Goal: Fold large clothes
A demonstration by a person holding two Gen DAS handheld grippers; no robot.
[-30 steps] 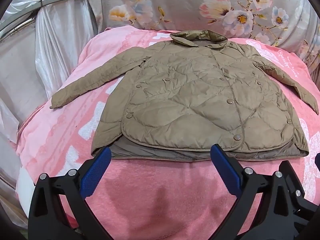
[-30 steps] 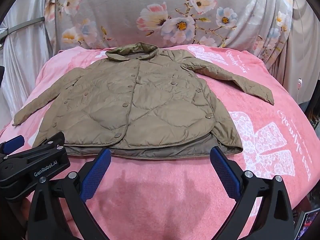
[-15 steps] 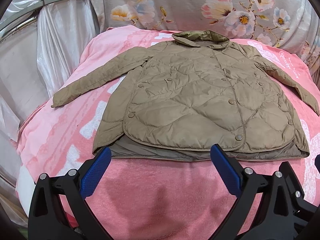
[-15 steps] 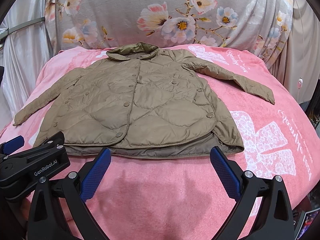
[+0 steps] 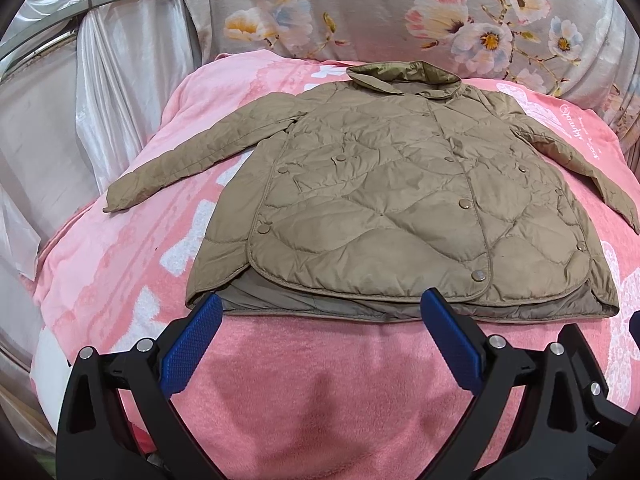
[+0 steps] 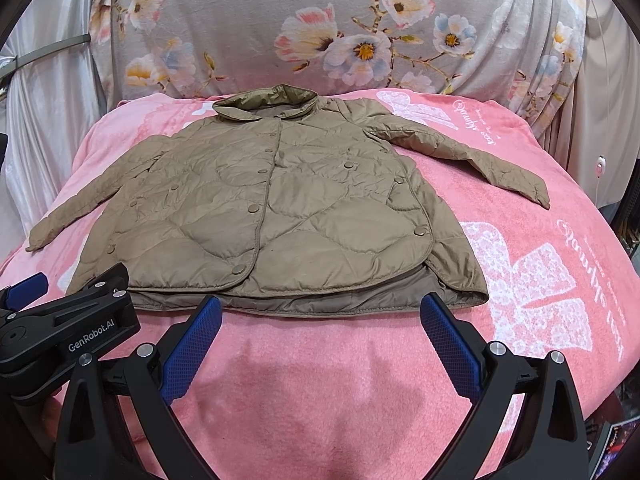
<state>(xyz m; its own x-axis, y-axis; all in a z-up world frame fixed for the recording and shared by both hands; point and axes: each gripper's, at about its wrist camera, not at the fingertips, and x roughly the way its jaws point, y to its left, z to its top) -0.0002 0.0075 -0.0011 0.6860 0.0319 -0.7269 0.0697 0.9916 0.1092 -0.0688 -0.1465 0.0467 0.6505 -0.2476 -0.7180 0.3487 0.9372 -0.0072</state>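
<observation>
Jacket (image 5: pixel 400 208) spread flat on the pink blanket (image 5: pixel 304 392), just ahead of both claws, sleeves out, probably for folding. Left claw (image 5: pixel 320 312) and right claw (image 6: pixel 320 312) spread wide, empty, short of the hem.

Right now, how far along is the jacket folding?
Barely started. Done: the tan quilted jacket lies spread flat, front up and snapped shut, on the pink blanket. In hand: nothing; the left tongs and right tongs are open, just short of the hem. Left: both sleeves remain outstretched, and no fold has been made.
</observation>
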